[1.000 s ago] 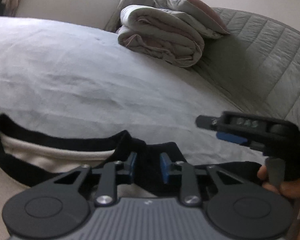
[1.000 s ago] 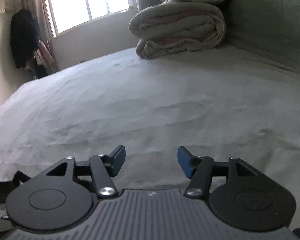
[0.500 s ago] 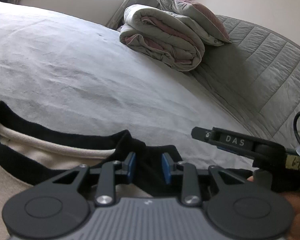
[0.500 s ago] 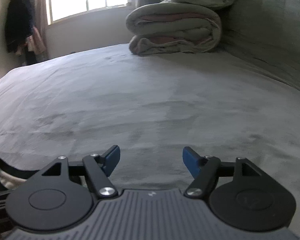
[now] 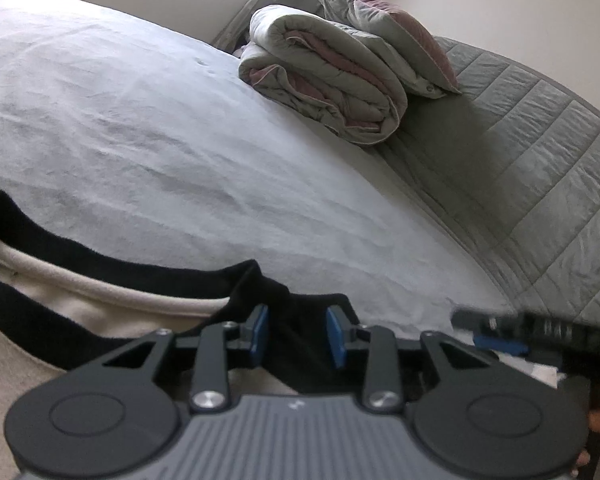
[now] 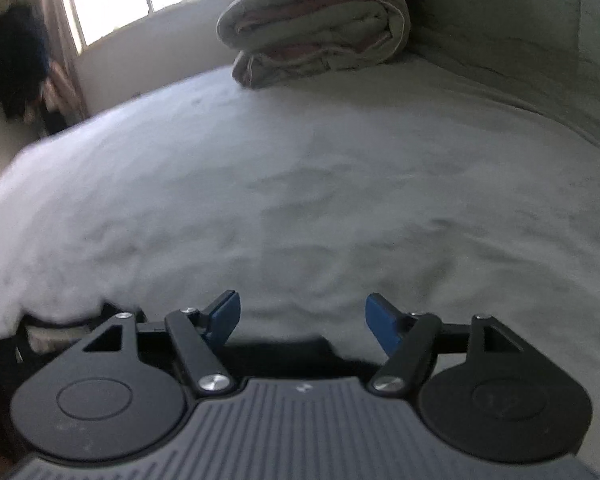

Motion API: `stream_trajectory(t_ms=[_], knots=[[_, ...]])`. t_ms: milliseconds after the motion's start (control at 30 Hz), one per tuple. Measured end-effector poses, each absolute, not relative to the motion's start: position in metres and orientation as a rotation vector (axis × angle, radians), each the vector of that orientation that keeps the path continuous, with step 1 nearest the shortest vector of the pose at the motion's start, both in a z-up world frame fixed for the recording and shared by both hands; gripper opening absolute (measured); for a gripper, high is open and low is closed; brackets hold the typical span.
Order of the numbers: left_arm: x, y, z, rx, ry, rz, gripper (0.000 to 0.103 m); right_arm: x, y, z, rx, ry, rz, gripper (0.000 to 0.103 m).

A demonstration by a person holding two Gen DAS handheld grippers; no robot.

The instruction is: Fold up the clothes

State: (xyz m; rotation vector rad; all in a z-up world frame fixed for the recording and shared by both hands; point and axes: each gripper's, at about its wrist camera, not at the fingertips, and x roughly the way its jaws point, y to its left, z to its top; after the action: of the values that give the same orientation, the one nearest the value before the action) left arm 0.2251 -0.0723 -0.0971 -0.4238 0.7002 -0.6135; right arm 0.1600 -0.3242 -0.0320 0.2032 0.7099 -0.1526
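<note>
Shirt (image 5: 99, 312) lies flat on the bed (image 5: 139, 120) at the near edge, black collar running left to right; its black shoulder fabric sits directly between the blue pads of the left gripper (image 5: 297, 334), whose jaws are opening with the pads seemingly off the cloth. Right gripper (image 6: 302, 322) hangs empty, jaws wide apart over bare sheet with the shirt edge low and to its left. Judgement: left is nearer.

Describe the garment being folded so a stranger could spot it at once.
On the wide pale bed, look at the near edge, far from the rolled grey-and-pink duvet by the headboard. There lies a cream top, the only item with a thick black neckband.
</note>
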Motion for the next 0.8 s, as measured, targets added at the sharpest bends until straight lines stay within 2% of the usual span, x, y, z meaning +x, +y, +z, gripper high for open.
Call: stream_trajectory(t_ms=[67,133,200,300,467,667,733,767,800], knots=[[0.226,-0.072,-0.097,-0.427,0.701,-0.613,0.034,0.155,-0.323,-0.034,0.138,0.734,-0.132,0.073],[0.226,-0.072,-0.097,-0.427,0.701,-0.613,0.034,0.152,-0.317,-0.039,0.078,0.757,-0.081,0.062],[0.226,-0.072,-0.098,-0.426,0.7,-0.613,0.034,0.151,-0.308,-0.045,0.022,0.792,-0.015,0.013],[0.227,-0.072,-0.098,-0.429,0.7,-0.616,0.034,0.147,-0.296,-0.046,-0.087,0.792,-0.02,0.012],[0.227,-0.072,-0.099,-0.431,0.702,-0.618,0.034,0.138,-0.313,-0.032,-0.031,0.702,-0.168,0.01],[0.226,-0.072,-0.099,-0.425,0.701,-0.611,0.034,0.146,-0.31,-0.056,-0.108,0.728,-0.191,0.012],[0.226,-0.071,-0.099,-0.427,0.701,-0.61,0.034,0.14,-0.317,-0.049,-0.061,0.715,-0.189,0.031],[0.226,-0.071,-0.099,-0.428,0.702,-0.61,0.034,0.136,-0.322,-0.044,-0.024,0.707,-0.193,0.05],[0.226,-0.071,-0.097,-0.436,0.712,-0.621,0.036,0.132,-0.327,-0.04,0.007,0.704,-0.199,0.06]])
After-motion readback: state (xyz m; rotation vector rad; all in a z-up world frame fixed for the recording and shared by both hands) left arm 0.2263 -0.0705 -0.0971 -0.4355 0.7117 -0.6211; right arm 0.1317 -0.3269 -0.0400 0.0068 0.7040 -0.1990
